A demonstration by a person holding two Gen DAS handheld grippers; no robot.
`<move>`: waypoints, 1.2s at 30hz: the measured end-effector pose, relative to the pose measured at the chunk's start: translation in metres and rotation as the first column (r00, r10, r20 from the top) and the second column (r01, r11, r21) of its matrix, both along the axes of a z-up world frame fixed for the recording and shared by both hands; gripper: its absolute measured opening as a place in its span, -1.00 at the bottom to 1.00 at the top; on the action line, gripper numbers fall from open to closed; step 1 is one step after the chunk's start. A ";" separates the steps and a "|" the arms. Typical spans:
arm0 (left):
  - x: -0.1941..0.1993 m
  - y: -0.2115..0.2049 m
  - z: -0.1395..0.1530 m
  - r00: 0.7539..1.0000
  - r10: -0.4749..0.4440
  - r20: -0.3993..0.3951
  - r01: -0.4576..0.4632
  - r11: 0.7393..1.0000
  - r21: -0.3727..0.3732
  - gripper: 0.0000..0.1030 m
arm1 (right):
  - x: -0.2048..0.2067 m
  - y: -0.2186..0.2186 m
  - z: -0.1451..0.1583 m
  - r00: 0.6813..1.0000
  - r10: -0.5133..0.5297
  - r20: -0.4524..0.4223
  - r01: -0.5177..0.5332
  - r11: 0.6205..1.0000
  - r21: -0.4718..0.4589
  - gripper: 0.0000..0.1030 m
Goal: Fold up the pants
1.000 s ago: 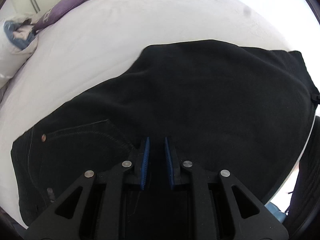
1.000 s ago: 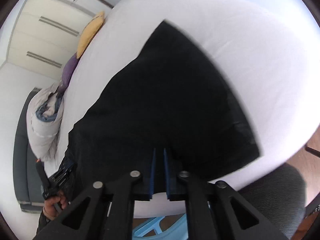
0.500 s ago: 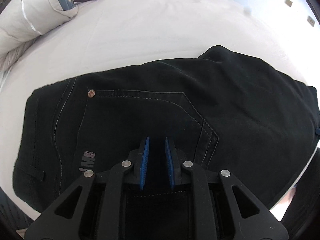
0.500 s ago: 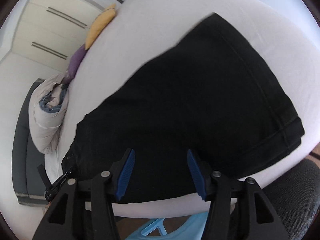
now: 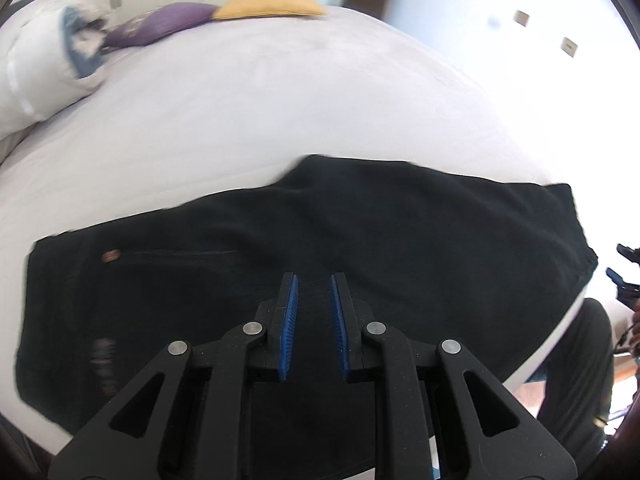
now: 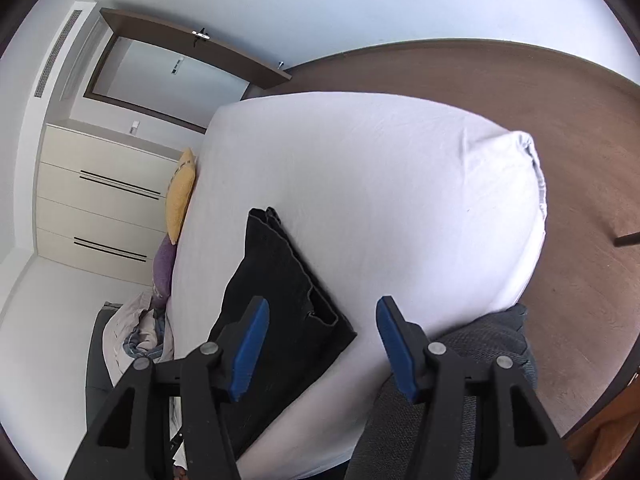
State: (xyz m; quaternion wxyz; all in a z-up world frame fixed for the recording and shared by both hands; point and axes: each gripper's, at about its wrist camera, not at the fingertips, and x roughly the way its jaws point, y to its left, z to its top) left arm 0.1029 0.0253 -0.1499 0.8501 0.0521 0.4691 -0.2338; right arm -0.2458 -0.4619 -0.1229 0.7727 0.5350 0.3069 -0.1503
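Pants (image 5: 360, 240), black, lie folded flat on the near edge of the bed (image 5: 280, 112), which is covered in a white sheet; in the left wrist view the waistband end with a copper rivet (image 5: 111, 256) sits at the left and the hem end at the right, close to the mattress edge. Left tongs (image 5: 314, 300) hover just above the near-middle of the fabric, blue pads (image 5: 289, 332) parted by a narrow gap, nothing clamped between them; whether the tips touch the cloth cannot be told. At the far left of the bed are a bunched white duvet (image 5: 36, 68), then a purple pillow (image 5: 160, 24) and a yellow pillow (image 5: 268, 4) side by side. In the right wrist view the pants (image 6: 280, 300) appear as a narrow dark strip along the left side of the mattress. Right tongs (image 6: 320, 336) are spread wide, empty, raised well above the bed (image 6: 400, 200) with the hem corner seen between the fingers. Grey chair upholstery (image 6: 480, 344) lies near right; brown wooden floor (image 6: 560, 140) beyond it.
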 end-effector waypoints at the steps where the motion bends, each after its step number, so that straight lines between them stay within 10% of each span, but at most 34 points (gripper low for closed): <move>1: -0.002 -0.017 -0.001 1.000 -0.023 -0.005 0.023 1.000 0.002 -0.68 | 0.005 0.000 -0.006 1.000 0.004 -0.010 -0.004 1.000 0.014 0.17; 8: 0.013 -0.079 -0.030 0.991 -0.106 -0.077 0.108 0.994 0.029 -0.68 | 0.029 0.007 -0.033 0.998 0.005 -0.055 0.000 0.995 0.095 0.17; 31: 0.052 -0.091 -0.069 0.980 -0.041 -0.196 0.047 0.999 0.026 -0.68 | 0.065 0.032 -0.048 0.980 -0.145 0.139 0.110 0.967 0.231 0.17; 36: 0.027 -0.100 -0.047 0.985 -0.030 -0.171 0.031 1.000 0.004 -0.68 | 0.069 0.031 -0.051 0.984 -0.124 0.125 0.097 0.974 0.205 -0.63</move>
